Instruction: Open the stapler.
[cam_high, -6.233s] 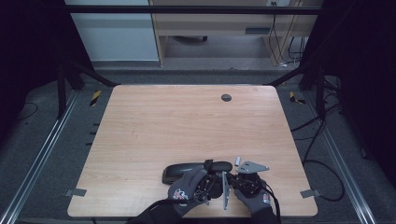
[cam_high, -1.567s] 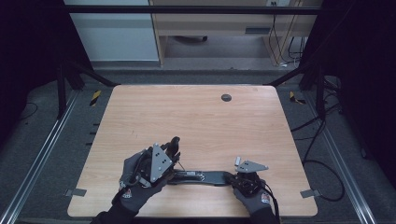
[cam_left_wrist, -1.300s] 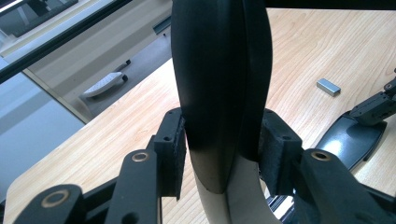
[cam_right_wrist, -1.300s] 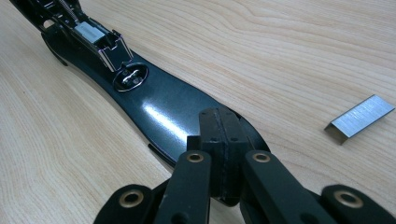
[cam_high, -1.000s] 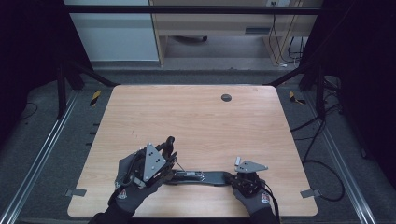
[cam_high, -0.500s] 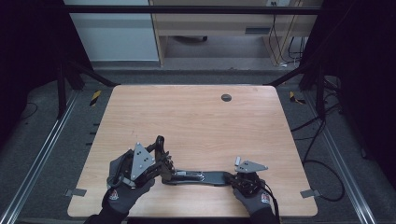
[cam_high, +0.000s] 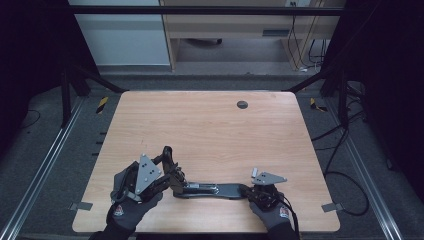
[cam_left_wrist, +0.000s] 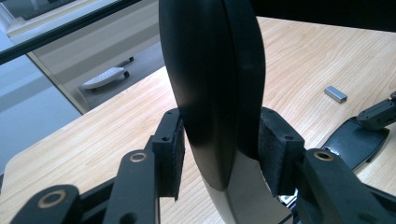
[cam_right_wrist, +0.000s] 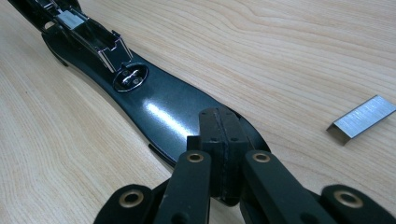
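Stapler (cam_high: 210, 189) parts are spread open along the near edge of the wooden table (cam_high: 210, 125). Its black base (cam_right_wrist: 163, 116) is pressed flat by the right gripper (cam_high: 261, 192), whose jaws are clenched together on the base's right end. Its lifted top arm (cam_left_wrist: 215, 93) is grasped between the pads of the left gripper (cam_high: 167, 172), at the near left. A strip of staples (cam_right_wrist: 362, 119) is seen just beside the base.

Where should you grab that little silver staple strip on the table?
Pinch the staple strip across its narrow width, on its two long side walls, probably coming straight down from above: it lies flat and low on the table, with bare wood around it.
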